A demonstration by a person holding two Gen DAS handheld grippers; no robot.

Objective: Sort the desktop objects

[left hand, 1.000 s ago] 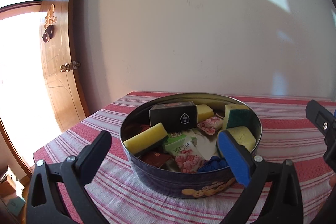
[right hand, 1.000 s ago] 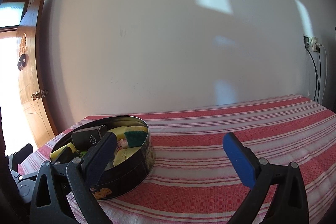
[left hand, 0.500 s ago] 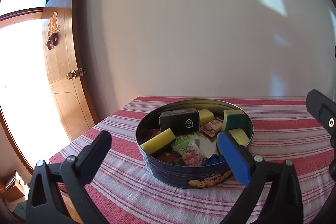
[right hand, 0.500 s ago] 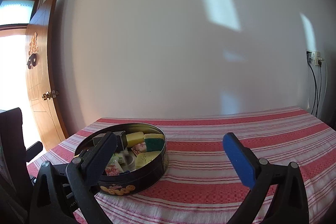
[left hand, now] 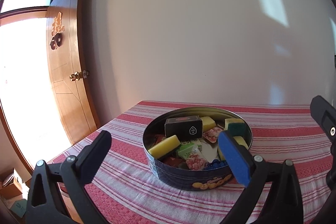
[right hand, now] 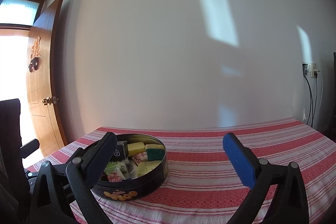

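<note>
Fingers of left gripper (left hand: 166, 152) and right gripper (right hand: 168, 152) spread wide, grasping nothing. Round tin (left hand: 189, 177) on striped tablecloth (right hand: 210, 182), holding sponges, black box (left hand: 183, 129), packets.

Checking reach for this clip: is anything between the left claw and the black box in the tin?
Nothing visible. The left claw is open above bare tablecloth, and the black box lies on top in the tin.

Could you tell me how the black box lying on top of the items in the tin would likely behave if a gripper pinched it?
The black box looks like thin card, so probably light and crushable. It rests tilted on loose items in the tin, including a yellow sponge, so a push would likely tip or slide it.
</note>
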